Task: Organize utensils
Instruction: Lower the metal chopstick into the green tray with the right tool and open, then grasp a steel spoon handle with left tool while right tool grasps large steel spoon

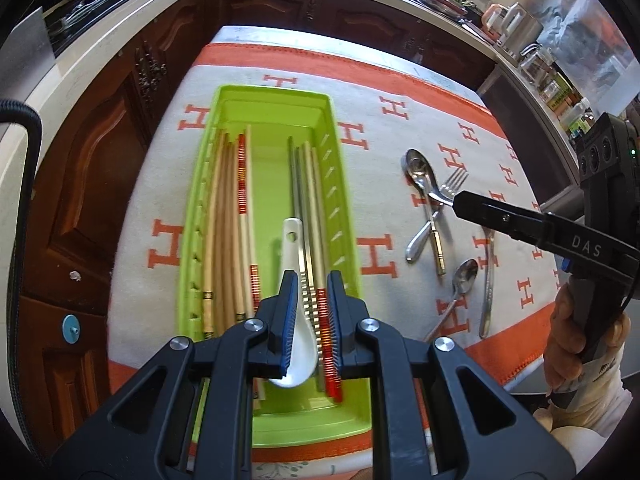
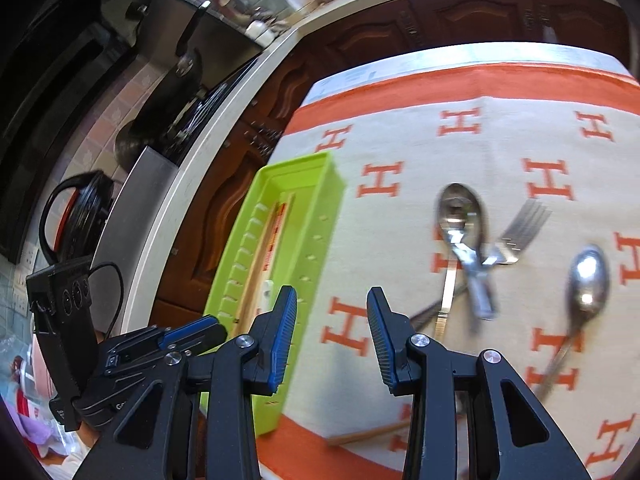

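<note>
A lime-green tray (image 1: pixel 276 94) on the orange-and-white cloth holds wooden chopsticks (image 1: pixel 226 216) along its left side and more chopsticks (image 1: pixel 310 184) right of centre. My left gripper (image 1: pixel 312 308) hovers over the tray's near end, shut on a white ceramic spoon (image 1: pixel 291 236) whose bowl points towards me. Loose on the cloth to the right lie a large metal spoon (image 2: pixel 460 212), a fork (image 2: pixel 524 224) crossing it, and a smaller spoon (image 2: pixel 590 276). My right gripper (image 2: pixel 332 320) stands open over the cloth between tray and cutlery, with nothing between its fingers.
A gold-handled utensil (image 1: pixel 438 248) and another long metal piece (image 1: pixel 488 280) lie among the cutlery. One wooden chopstick (image 2: pixel 368 436) rests at the cloth's near border. Dark wooden cabinets (image 1: pixel 120 140) and a pale countertop (image 1: pixel 120 20) surround the table.
</note>
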A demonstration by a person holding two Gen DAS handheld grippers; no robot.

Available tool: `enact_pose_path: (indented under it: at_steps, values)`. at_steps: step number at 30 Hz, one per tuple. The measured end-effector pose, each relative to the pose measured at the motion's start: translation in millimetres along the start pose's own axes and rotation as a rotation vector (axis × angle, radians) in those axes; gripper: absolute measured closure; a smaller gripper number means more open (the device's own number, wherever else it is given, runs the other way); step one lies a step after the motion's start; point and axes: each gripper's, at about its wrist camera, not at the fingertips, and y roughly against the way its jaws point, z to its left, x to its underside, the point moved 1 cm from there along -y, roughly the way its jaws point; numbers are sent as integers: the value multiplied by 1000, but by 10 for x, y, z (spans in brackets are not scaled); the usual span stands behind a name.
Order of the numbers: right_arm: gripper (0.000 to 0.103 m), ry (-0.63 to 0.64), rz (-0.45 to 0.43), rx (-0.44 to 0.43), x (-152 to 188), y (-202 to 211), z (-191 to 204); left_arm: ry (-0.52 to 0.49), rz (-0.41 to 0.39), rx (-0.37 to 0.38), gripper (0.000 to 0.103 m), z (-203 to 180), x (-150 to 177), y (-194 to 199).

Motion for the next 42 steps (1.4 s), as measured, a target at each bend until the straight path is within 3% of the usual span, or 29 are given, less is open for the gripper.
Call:
enact_pose_path:
  at_steps: [15,23,30,33,35,39,42]
  values:
    - [66,-209,-94,101,146,579,-1202,-29,33,127,91,-793,-356,-406]
    - [66,-279,-82,125,263,622,-1700,-26,93,97,91,-1068,-513,-910]
    - [66,-301,-47,60,285,388,-1899,-11,137,65,91,-1200,-570,-1274]
    - [67,-280,-70,31,276,293,-1877,-8,142,60,91,-1228,-584,-1346]
    - [71,-269,-80,10,264,223,-1861,-14,143,51,91,-1264,-598,-1387]
    - [88,-256,-83,-25,252,90,-1848,-24,145,29,91,-1325,-632,-1470]
    - [92,-255,-87,-56,266,38,-1867,-49,125,-4,91,-1385,-655,-1526]
